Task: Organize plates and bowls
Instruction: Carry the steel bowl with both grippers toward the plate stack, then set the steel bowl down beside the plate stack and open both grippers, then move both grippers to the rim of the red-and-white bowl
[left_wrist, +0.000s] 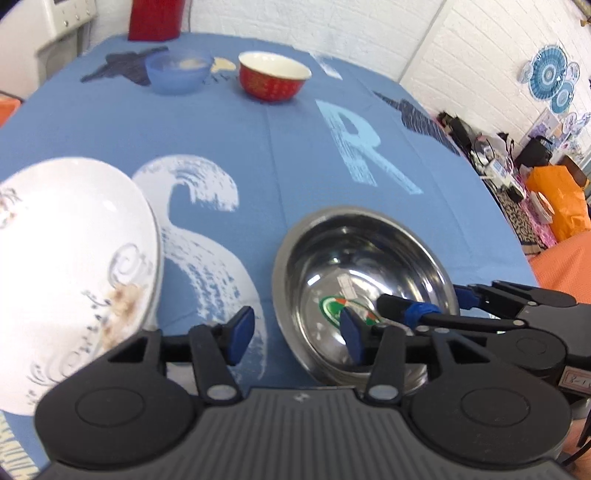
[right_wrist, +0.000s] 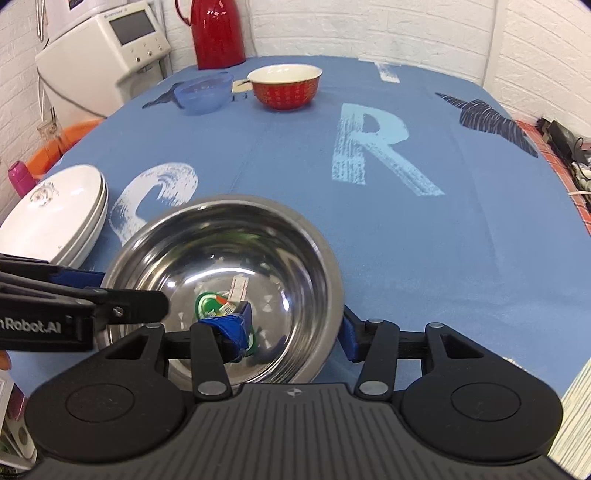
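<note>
So the steel bowl (right_wrist: 225, 288) is sitting upright on the blue tablecloth (right_wrist: 424, 258), near edge of the table, with a green sticker on its inside bottom. Both grippers are working on it at once. The right gripper (right_wrist: 295, 325) is straddling the bowl's right wall: one blue-padded finger is reaching down inside and the other is sitting outside the rim. The fingers are spread fairly wide, and I honestly can't tell if the pads are actually pressing the wall or just sitting either side of it.

The left gripper (left_wrist: 295, 328) is standing open about the same amount, with one finger over the bowl's inside and the other out over bare cloth on the left. It isn't clamping anything that I can see. In the right wrist view it's coming in from the left edge, with one finger poking over the bowl's left rim.

Just left of the steel bowl, white plates (right_wrist: 62, 218) with grey swirl patterns are lying in a stack, close but not touching as far as I can make out.

Way over at the far side of the table, a red bowl (right_wrist: 284, 86) with a cream inside and a translucent blue bowl (right_wrist: 203, 92) are sitting side by side. Behind them a red jug (right_wrist: 216, 33) is standing by the white brick wall, and a white appliance (right_wrist: 99, 48) is sitting off the table to the left.
</note>
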